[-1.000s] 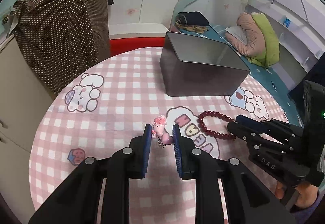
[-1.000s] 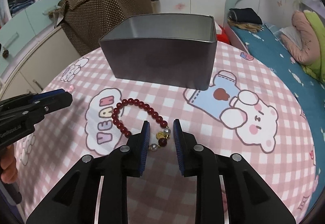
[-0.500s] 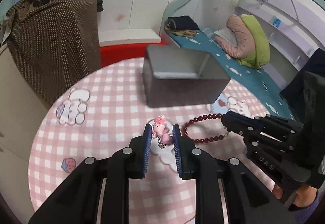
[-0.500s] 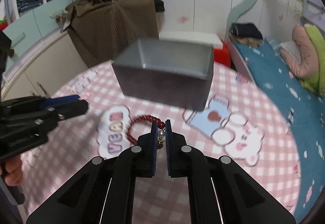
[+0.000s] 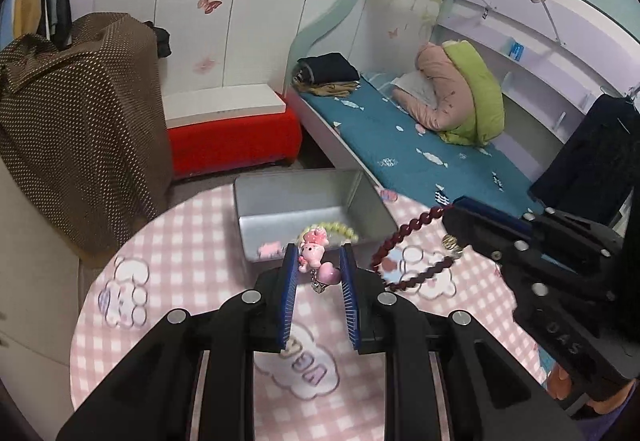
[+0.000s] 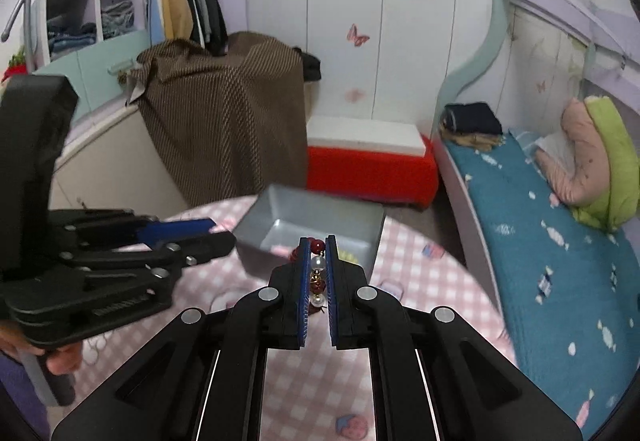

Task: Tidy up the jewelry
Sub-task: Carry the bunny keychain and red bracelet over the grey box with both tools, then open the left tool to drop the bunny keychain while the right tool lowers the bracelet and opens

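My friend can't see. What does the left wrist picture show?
The left tongs grip a pink charm in the air, just in front of an open grey tin on a pink checked tablecloth. At right, the right tongs hold up a dark red bead bracelet.

1. Round table point(image 5: 192, 253) under a pink-and-white checked cartoon-bear cloth, filling the lower frame
2. Open grey rectangular metal tin point(image 5: 372, 209) standing on it, centre frame in both views, near the far edge
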{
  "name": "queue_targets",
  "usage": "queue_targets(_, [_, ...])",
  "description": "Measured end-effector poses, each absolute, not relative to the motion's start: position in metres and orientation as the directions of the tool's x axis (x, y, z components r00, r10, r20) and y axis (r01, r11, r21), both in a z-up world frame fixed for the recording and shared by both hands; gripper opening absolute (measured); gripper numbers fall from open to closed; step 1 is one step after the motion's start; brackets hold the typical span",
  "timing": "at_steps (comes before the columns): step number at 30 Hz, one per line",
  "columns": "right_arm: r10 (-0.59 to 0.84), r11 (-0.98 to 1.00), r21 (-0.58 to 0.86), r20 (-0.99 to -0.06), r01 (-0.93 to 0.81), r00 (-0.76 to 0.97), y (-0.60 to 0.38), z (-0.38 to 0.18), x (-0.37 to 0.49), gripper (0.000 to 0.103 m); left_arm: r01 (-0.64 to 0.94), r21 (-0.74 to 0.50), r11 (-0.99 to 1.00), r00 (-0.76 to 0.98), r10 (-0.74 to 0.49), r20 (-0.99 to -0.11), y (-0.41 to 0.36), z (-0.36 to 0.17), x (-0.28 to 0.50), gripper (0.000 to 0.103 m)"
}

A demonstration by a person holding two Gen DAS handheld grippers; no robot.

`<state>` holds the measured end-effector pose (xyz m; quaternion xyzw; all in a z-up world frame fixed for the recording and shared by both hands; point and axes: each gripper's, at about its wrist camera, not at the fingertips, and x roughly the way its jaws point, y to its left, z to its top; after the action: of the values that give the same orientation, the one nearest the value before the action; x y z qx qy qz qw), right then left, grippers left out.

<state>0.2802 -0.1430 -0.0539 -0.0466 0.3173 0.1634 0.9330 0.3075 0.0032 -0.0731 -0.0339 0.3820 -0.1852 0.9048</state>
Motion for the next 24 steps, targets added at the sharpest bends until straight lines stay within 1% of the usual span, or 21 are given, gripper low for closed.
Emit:
queue_targets(5, [0.273,0.946,0.015,-0.579,-0.325,0.768,-0.142,-0.037,0.299,0.008,0.312,-0.215,0.925,0.626,-0.371,-0.686,-0.001,-0.071,0.332,0.019])
queue_targets(9, [0.272,0.948,0.023,-0.576,-0.318,0.771,-0.14,-0.036,0.317,0.008,0.304,-0.209,0.929,0.622,-0.36,-0.695,-0.003,-0.075,0.348,0.019])
queue_targets(24, [0.269,0.95,0.056,-0.641,-0.306,0.719,-0.132,-0.086,0.366,0.008,0.275,-0.235,0.932,0.557,-0.354,-0.751,-0.004,-0.123,0.386,0.019])
